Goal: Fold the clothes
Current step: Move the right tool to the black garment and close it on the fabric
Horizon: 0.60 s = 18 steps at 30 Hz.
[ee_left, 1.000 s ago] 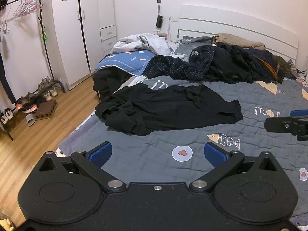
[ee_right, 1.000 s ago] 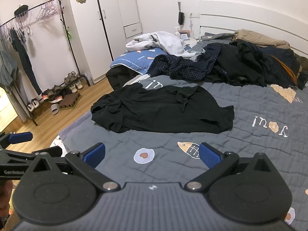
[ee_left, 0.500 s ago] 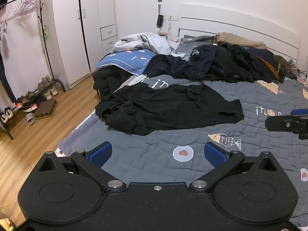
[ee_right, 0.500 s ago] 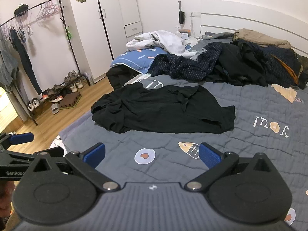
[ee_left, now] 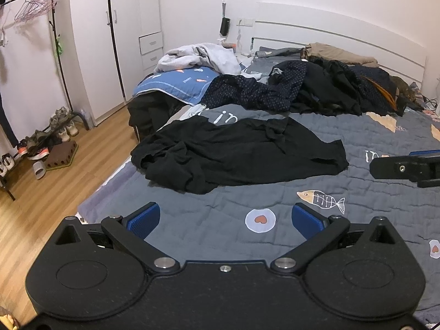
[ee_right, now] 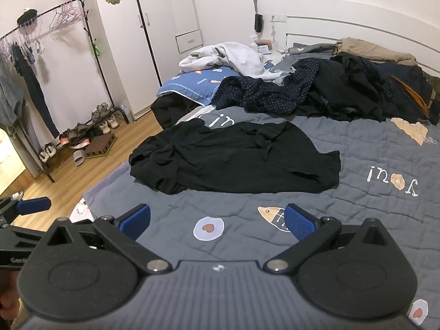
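A crumpled black garment (ee_left: 236, 154) (ee_right: 233, 162) lies spread on the grey quilted bed, ahead of both grippers. My left gripper (ee_left: 225, 218) is open above the quilt's near edge, blue pads wide apart, nothing between them. My right gripper (ee_right: 217, 218) is likewise open and holds nothing, hovering short of the garment. The right gripper's finger also shows at the right edge of the left wrist view (ee_left: 407, 166). The left gripper's blue finger (ee_right: 33, 205) shows at the left of the right wrist view.
A heap of dark clothes (ee_left: 316, 90) (ee_right: 343, 93) and a light grey garment (ee_left: 200, 56) on a blue pillow (ee_left: 176, 82) fill the head of the bed. Left of the bed is wooden floor (ee_left: 55, 187), a shoe rack (ee_left: 35, 143), a clothes rail and white wardrobes (ee_left: 121, 27).
Both grippers have barely shifted; the view has drifted very slightly. The garment lies as before and both grippers remain open.
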### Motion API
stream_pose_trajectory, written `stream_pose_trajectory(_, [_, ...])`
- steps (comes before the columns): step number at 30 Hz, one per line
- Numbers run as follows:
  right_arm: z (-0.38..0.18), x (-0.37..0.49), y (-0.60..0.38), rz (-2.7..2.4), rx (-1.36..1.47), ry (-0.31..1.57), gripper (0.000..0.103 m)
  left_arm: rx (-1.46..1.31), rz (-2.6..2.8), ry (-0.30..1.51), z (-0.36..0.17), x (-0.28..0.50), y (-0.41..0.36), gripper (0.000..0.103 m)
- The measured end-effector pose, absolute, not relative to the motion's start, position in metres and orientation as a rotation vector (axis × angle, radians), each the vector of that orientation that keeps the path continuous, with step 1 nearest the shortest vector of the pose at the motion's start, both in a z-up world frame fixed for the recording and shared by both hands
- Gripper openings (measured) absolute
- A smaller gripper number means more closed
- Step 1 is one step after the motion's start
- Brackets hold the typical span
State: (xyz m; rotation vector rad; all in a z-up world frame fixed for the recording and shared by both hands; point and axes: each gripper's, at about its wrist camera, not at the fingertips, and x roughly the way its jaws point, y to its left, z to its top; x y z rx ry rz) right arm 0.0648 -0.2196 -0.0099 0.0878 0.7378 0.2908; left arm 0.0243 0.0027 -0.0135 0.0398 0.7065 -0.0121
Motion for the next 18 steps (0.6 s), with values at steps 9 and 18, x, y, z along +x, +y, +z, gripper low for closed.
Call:
stream_pose_trajectory(9, [-0.026,0.097,-0.215,0.288,0.105,0.747,0.103,0.048,-0.003,0.705,-0.026,0.044,0.014,0.103])
stream_pose_trajectory(18, [-0.078,0.151,-0.187,0.351,0.077,0.754,0.103,-0.036,0.014,0.742,-0.07,0.062,0.055,0.103])
